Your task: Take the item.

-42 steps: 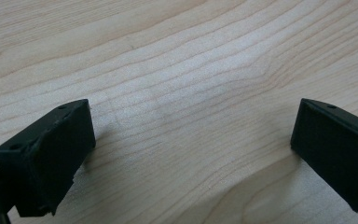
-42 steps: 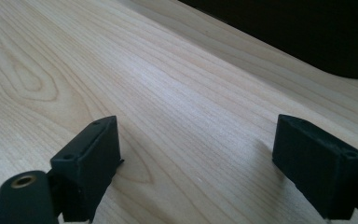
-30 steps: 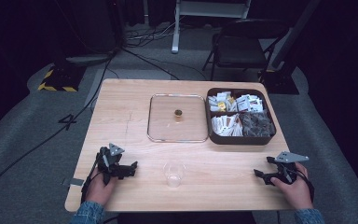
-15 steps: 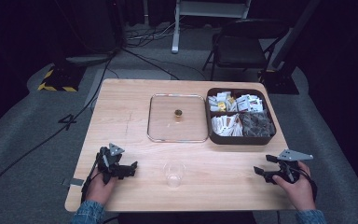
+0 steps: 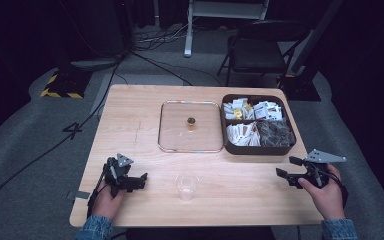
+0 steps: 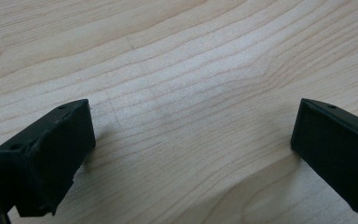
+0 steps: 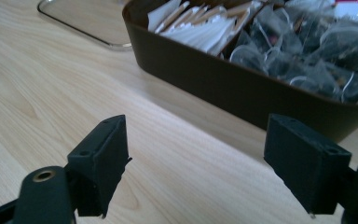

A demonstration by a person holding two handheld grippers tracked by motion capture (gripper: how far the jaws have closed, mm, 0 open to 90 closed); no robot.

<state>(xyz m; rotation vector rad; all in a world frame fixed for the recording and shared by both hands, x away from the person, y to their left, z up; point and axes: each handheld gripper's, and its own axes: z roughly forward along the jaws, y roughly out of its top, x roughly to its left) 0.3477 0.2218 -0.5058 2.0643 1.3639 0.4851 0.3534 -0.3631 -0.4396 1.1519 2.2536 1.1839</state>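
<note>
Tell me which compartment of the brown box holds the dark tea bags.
The compartment nearest the right gripper: the near right corner of the brown box. Its dark tea bags are see-through pouches; the other compartments hold pale paper packets.

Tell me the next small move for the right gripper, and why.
Probably ease the right gripper forward toward the brown box of tea bags. Its jaws stand wide open with nothing between them, and in the right gripper view the box wall lies just ahead, beyond a bare strip of table. The left gripper is also open, beside the clear cup.
</note>
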